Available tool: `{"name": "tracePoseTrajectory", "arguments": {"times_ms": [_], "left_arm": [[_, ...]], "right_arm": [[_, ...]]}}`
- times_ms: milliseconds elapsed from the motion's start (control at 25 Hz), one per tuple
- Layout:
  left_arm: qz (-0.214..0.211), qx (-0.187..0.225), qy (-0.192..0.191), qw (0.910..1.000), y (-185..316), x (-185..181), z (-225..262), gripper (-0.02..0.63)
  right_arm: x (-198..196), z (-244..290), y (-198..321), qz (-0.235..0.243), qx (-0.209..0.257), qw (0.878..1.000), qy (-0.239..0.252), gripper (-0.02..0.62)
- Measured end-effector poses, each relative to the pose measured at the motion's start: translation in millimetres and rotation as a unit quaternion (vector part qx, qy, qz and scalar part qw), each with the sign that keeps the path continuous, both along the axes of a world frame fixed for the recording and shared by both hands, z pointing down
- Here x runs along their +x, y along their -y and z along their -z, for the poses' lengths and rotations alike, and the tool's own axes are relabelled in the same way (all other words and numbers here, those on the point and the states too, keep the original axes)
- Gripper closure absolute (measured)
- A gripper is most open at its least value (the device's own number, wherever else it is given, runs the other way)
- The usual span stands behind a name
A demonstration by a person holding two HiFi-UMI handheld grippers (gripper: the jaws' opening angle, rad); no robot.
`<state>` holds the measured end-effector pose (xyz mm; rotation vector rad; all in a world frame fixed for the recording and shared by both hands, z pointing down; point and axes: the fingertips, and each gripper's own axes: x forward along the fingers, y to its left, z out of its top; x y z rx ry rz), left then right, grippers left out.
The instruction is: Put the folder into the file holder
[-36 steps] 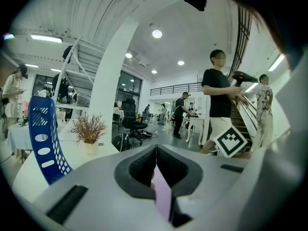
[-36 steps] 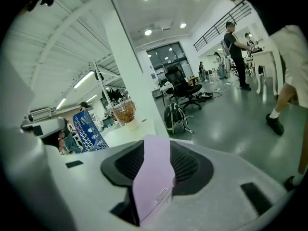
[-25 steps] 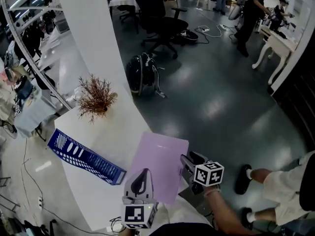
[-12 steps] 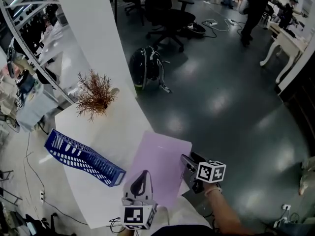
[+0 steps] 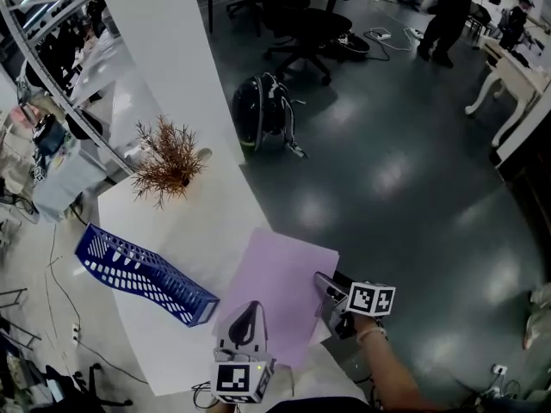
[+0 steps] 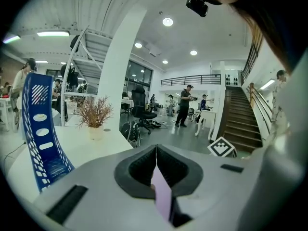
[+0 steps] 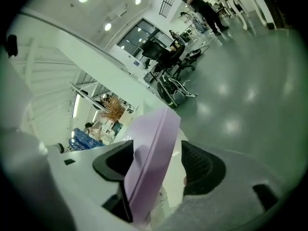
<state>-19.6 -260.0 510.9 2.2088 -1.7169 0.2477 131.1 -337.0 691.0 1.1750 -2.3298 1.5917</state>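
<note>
The purple folder [image 5: 280, 286] lies flat on the white tabletop [image 5: 200, 222], just to the right of the blue file holder [image 5: 142, 274]. Its edge farthest from the file holder appears to overhang the tabletop rim. The left tool [image 5: 250, 314] is clamped on the thin folder edge that lies nearer the person than the file holder does, with its jaws pressed together on the sheet. The right tool [image 5: 324, 287], on the side of the folder away from the file holder, has just been opening its jaws. They now stand wide, with the folder's edge between them but not pressed.

With only one corner gripped, the folder is likely to sag, swing or slip out once lifted. A limp folder brought crooked to the file holder's narrow opening could catch on the mesh wall. That could push or tip the light file holder toward the tabletop rim behind it. The overhanging edge could also let the folder slide to the floor if it is released.

A dried plant [image 5: 168, 163] stands beyond the file holder and is well apart from it. Nothing is seen between the folder and the file holder. A backpack [image 5: 263, 114] lies on the floor far beyond, out of the path.
</note>
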Motion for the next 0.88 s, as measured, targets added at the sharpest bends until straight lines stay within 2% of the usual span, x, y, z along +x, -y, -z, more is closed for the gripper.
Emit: {"name": "tracePoseTrajectory", "arguments": {"times_ms": [280,440,720,800,880], "left_arm": [[0.022,-0.004,-0.006,0.9997,-2,-6,-4,0.601],[0.031,0.015,0.007,0.9994,-4,-11,-16,0.601],[0.038,0.015,0.009,0.9991,-3,-10,-17,0.601],[0.042,0.014,0.010,0.9990,-4,-10,-17,0.600],[0.046,0.007,0.009,0.9989,-4,-10,-15,0.601]], "right_arm": [[-8,-6,3,0.003,-0.024,0.998,0.060,0.298],[-13,-7,6,0.009,-0.036,0.995,0.091,0.296],[-25,-9,10,0.023,-0.063,0.988,0.137,0.299],[-28,-8,9,0.034,-0.067,0.986,0.148,0.306],[-30,-5,9,0.041,-0.063,0.985,0.158,0.346]]}}
